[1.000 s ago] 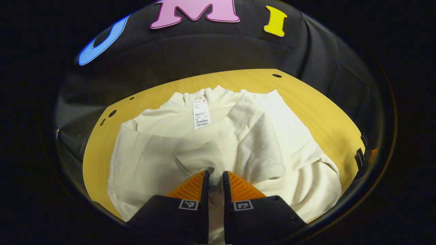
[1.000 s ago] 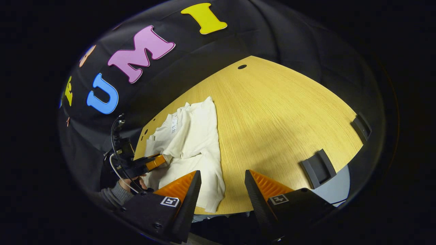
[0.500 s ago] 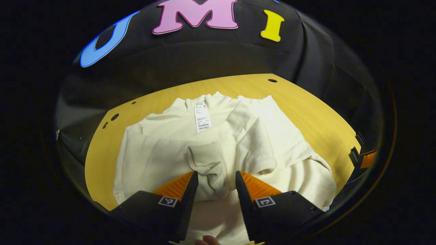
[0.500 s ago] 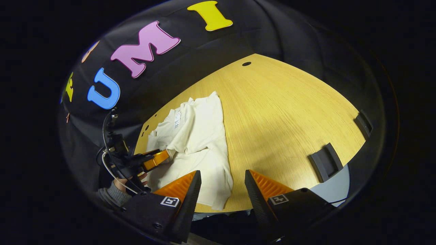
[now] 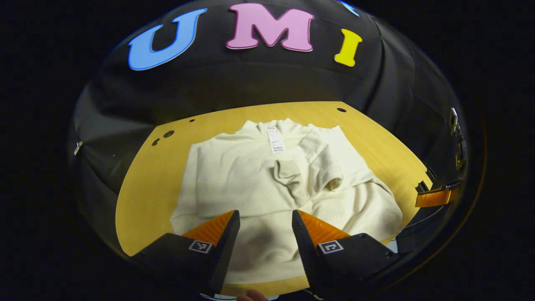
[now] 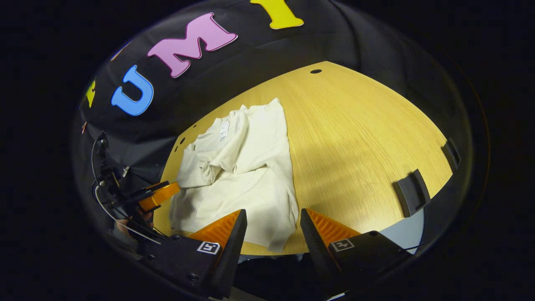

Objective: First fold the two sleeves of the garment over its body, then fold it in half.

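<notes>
Released since a second ago, the sleeve no longer sits between the left gripper [image 5: 264, 217] fingers, which now stand wide apart and pulled back over the near hem.

Left gripper view: one cream garment [image 5: 250, 184] lies flat on the worktop [image 5: 146, 184], collar away from the camera, one white tag [image 5: 276, 140] at the neck. Two sleeves are folded onto its body: the left sleeve [image 5: 292, 177] ends in a bunched cuff, the right sleeve [image 5: 324, 161] lies just beside it.

Right gripper view: the right gripper [image 6: 271, 219] has its fingers wide apart, holding nothing, above the garment's near corner. The garment occupies the worktop's left part; two dark brackets [image 6: 411, 191] sit at the right edge.
</notes>
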A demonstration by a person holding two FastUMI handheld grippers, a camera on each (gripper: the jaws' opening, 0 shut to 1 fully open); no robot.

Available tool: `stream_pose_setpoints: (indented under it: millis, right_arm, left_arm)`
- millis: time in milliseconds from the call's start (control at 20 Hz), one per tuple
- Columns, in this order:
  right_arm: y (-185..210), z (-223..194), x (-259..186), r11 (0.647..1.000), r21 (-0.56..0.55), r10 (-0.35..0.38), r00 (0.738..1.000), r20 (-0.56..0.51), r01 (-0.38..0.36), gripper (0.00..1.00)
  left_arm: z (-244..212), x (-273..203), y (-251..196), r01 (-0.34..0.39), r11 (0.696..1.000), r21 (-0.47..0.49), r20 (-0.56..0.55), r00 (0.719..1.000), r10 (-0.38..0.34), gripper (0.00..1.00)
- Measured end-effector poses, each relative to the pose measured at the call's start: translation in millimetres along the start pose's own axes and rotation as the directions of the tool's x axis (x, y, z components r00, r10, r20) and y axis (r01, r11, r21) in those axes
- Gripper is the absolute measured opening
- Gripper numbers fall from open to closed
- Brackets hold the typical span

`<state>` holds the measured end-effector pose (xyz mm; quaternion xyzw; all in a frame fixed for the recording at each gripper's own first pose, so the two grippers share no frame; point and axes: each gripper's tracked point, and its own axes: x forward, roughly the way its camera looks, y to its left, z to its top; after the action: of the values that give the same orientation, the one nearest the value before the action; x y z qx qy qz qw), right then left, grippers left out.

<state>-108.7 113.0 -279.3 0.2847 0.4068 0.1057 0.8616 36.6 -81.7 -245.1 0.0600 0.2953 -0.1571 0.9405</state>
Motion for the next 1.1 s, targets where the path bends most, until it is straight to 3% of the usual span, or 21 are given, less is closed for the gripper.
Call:
stream_pose_setpoints:
  millis: [400,900,1100]
  right_arm:
    - [-2.6,-29.2,11.5,0.996,-0.060,-0.070,0.996,-0.051,0.067,0.80]
    - [-10.0,-55.7,36.5,0.989,-0.073,-0.134,0.984,-0.116,0.126,0.80]
    - [-9.4,-49.3,54.0,0.973,-0.161,-0.186,0.975,-0.120,0.166,0.76]
  left_arm:
    - [-74.9,-35.2,69.7,-0.095,0.991,-0.090,-0.108,0.990,0.086,0.77]
    - [-140.0,-24.2,96.0,-0.139,0.981,-0.138,-0.241,0.965,0.103,0.77]
    - [-142.8,-15.4,95.5,-0.149,0.972,-0.183,-0.281,0.955,0.093,0.79]
